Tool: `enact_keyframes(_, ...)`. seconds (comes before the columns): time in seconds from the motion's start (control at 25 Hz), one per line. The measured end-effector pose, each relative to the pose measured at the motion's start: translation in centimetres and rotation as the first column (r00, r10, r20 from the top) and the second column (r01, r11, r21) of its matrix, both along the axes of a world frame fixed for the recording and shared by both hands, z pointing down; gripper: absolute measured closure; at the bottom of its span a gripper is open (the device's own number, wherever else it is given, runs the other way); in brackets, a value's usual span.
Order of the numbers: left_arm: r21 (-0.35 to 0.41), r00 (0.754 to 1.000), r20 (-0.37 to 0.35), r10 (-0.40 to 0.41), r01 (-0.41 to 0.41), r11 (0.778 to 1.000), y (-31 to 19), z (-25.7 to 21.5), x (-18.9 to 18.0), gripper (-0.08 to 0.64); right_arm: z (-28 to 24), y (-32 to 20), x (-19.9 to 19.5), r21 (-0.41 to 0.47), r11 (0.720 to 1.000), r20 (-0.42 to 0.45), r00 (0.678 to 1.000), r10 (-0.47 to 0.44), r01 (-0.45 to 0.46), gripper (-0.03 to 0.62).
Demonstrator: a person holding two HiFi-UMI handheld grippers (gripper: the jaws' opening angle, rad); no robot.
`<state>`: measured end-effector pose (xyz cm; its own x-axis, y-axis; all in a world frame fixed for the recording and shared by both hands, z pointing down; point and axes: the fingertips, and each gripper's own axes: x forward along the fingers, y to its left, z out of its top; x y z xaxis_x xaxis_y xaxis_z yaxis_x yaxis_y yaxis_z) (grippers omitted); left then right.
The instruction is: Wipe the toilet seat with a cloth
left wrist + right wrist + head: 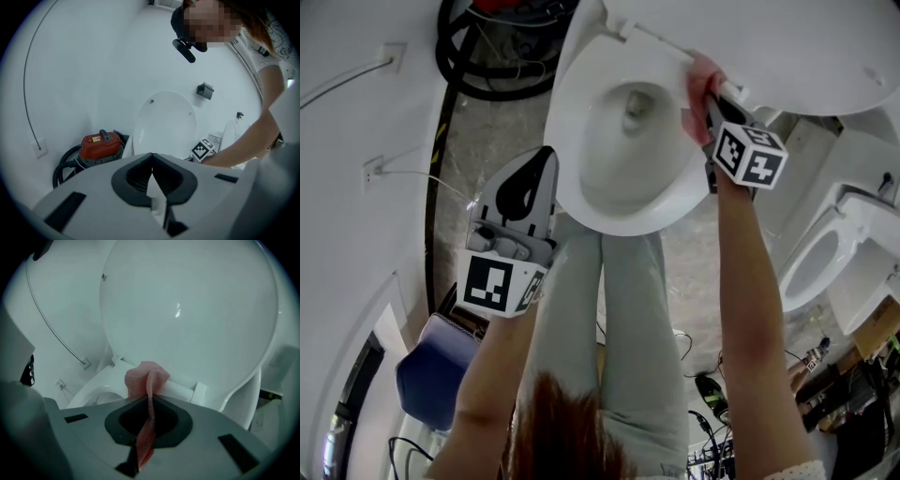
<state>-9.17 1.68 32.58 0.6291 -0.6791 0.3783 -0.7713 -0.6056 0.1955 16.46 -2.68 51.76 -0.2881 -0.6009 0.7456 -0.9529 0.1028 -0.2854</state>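
At the far right of the toilet seat [572, 141], close to the hinge, the right gripper [711, 103] holds a pink cloth [701, 73] against the white ring. The head view shows this from above. The cloth bunches beyond the gripper's tips and rests on the seat, with the raised lid [787, 47] just past it. The left gripper [546, 159] hangs off the near left edge of the seat, apart from it and over the floor.

Only the right gripper view shows the grip itself. The right gripper [149, 401] is closed on the cloth [146, 378], and a thin strip runs back between its dark pads. The loose bunch sticks out ahead of the tips, touching the back of the seat [91, 385] below the upright lid [187, 310].

The left gripper view shows the left gripper [152, 161] with its pads pressed together and nothing between them. It also shows a red vacuum cleaner [99, 145] standing against the wall left of the toilet, whereas the head view catches only its black hoses [478, 66] at the far left. In the same view the lid [165, 124] stands upright, and to its right are the marker cube of the right gripper [202, 150] and the person's arm [243, 140] reaching in.

From the head view alone come a second toilet [825, 253] at the right, a blue object [436, 370] on the floor at the near left, and the person's legs in pale trousers [619, 328] just near of the bowl.
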Motion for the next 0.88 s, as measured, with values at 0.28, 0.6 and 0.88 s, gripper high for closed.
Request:
enact_keyframes(0.28, -0.008, 1.0, 0.0, 0.023, -0.023, 1.0, 0.2, 0.2, 0.9, 0.558, 0.0, 0.7, 0.8, -0.001, 0.999, -0.027, 0.998, -0.05, 0.05, 0.571)
enact_keyframes(0.6, 0.019, 0.999, -0.006, 0.045, -0.045, 0.999, -0.8, -0.8, 1.2, 0.558, 0.2, 1.9, 1.8, -0.003, 0.99, -0.075, 0.987, -0.144, 0.144, 0.571)
enact_keyframes(0.88, 0.019, 0.999, 0.0, 0.048, -0.048, 0.999, -0.7, -0.8, 1.0, 0.558, 0.3, 3.9, 2.5, 0.004, 0.964, -0.077, 0.961, -0.264, 0.265, 0.571)
